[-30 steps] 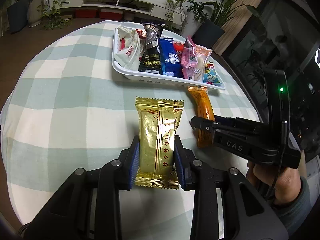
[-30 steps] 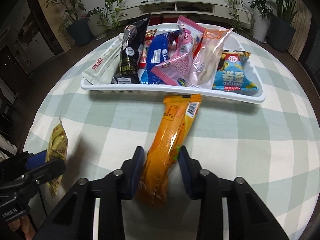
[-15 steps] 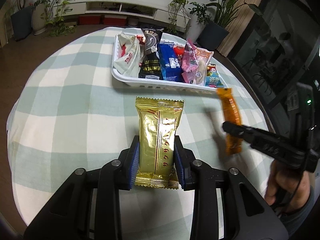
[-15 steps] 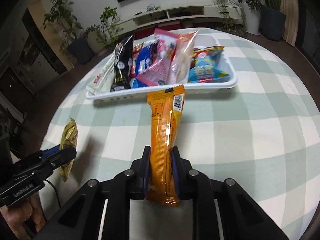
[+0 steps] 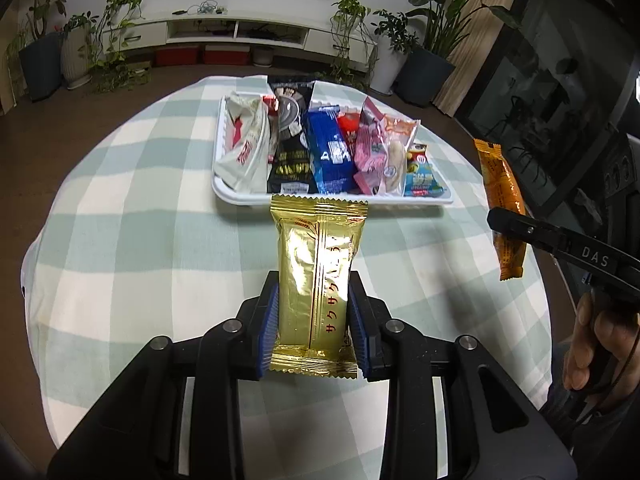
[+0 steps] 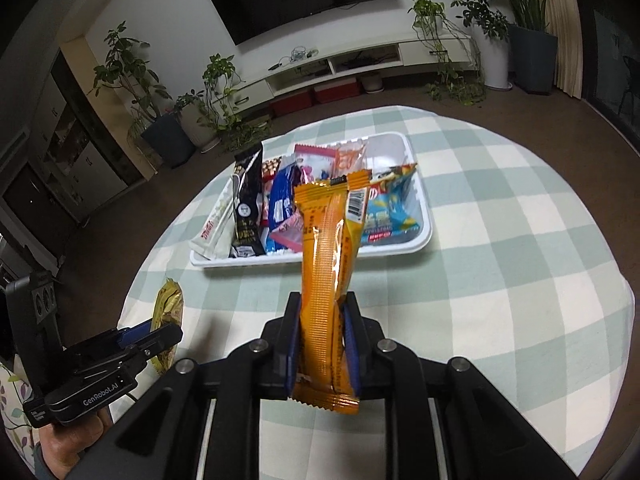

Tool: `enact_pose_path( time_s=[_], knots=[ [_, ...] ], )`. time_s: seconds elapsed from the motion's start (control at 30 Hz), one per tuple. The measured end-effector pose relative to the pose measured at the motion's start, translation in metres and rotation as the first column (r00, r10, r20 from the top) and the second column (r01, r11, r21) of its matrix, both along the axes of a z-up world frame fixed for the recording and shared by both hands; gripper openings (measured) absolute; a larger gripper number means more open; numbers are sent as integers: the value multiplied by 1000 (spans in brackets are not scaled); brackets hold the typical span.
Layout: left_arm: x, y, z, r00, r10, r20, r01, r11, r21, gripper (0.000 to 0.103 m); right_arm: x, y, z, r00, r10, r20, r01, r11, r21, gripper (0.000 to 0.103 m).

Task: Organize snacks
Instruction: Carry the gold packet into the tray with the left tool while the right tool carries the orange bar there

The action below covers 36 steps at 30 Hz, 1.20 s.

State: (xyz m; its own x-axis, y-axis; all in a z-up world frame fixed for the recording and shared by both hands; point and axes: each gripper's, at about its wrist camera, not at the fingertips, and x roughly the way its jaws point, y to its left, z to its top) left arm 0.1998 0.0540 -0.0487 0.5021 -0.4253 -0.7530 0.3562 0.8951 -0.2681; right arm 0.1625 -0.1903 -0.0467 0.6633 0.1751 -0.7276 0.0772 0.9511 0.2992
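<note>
My left gripper is shut on a gold snack packet and holds it above the table, short of the white tray. My right gripper is shut on a long orange snack packet, lifted well above the table; the packet also shows in the left wrist view. The tray holds several snack packets standing in a row. The left gripper with the gold packet shows at the lower left of the right wrist view.
The round table has a green and white checked cloth. Bare cloth lies in front of the tray and to its sides. Potted plants and a low TV cabinet stand beyond the table.
Both grippers rose with their packets. The right gripper closed on the orange packet and lifted it off the cloth, upward and away to the right. The gold packet is now off the table.
</note>
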Motion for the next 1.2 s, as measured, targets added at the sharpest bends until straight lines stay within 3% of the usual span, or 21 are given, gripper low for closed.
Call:
enact_pose_path(
  time_s=[0.37,0.7,1.03,1.2],
  knots=[
    [23,-7,22,999,-8,54,7,1000,25,29,20,-4,26,999,9,49,-7,999,-38,21],
    [86,-35,58,992,-15,122,9,999,53,29,65,-15,55,996,14,90,-7,997,-74,21],
    [148,-84,19,997,-21,76,14,996,92,29,129,-24,5,999,27,-45,-31,995,-93,21],
    [166,-95,2,996,-12,91,0,992,130,30,153,-25,-24,995,26,-97,-35,995,-91,21]
  ],
)
